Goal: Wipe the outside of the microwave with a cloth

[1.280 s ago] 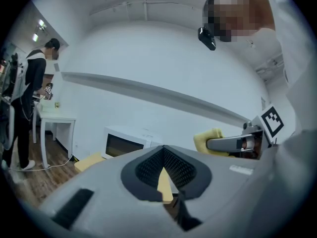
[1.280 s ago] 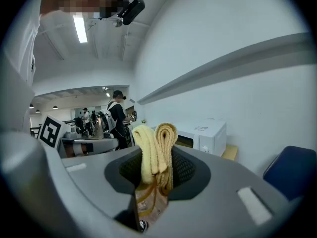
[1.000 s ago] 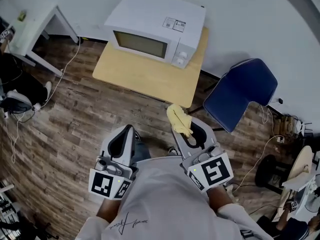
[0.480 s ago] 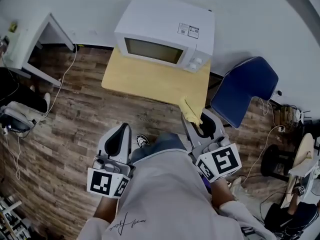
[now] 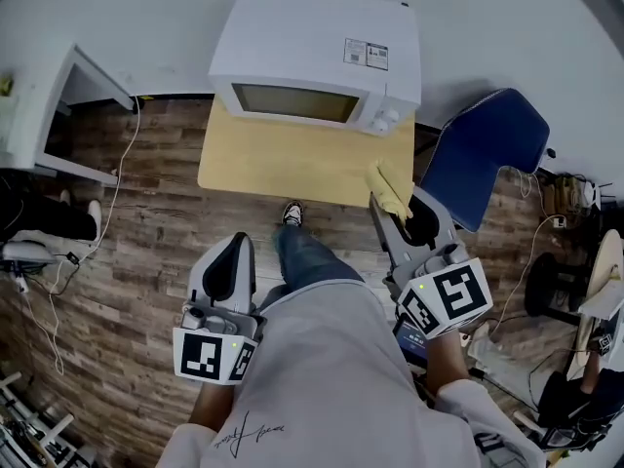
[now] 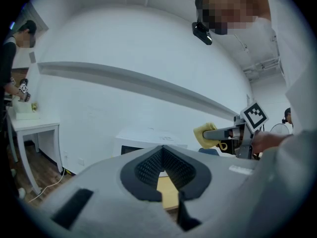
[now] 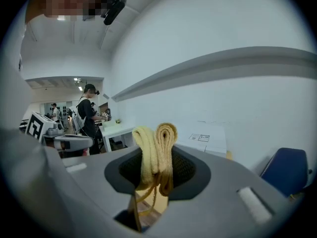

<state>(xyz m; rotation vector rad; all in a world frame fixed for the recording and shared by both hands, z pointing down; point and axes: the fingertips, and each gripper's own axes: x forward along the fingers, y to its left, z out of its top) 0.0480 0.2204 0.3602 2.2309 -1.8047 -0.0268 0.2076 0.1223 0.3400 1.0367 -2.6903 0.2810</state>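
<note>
Nearest the person's body, the left gripper (image 5: 234,252) hangs low over the wooden floor (image 5: 146,222), well short of the surface (image 5: 292,159). Its own view shows the two jaws pressed together with nothing between them. It has no cloth and no job at this point, so it seems to be held back simply to keep out of the way.

The right gripper (image 5: 385,213) reaches further forward, at the near right corner of the surface. Its jaws are clamped on a yellow cloth (image 5: 388,188), which is folded into a thick wad that sticks out past the tips. Held this way, the soft bundle would meet the microwave first rather than the hard jaws, which suits wiping. The cloth is in the air, just over the corner of the surface and apart from the microwave (image 5: 317,47).

One foot (image 5: 292,213) is planted at the near edge of the surface, so the person appears to be stepping in to get within reach.

Beyond that, the white microwave sits at the back of the surface against the wall, with its door and knobs facing the person. Its top, front and right side are open to the cloth. A blue chair (image 5: 483,149) stands just to the right, near the cloth-holding arm, and could crowd a wipe along that side. No wiping contact has been made yet.
</note>
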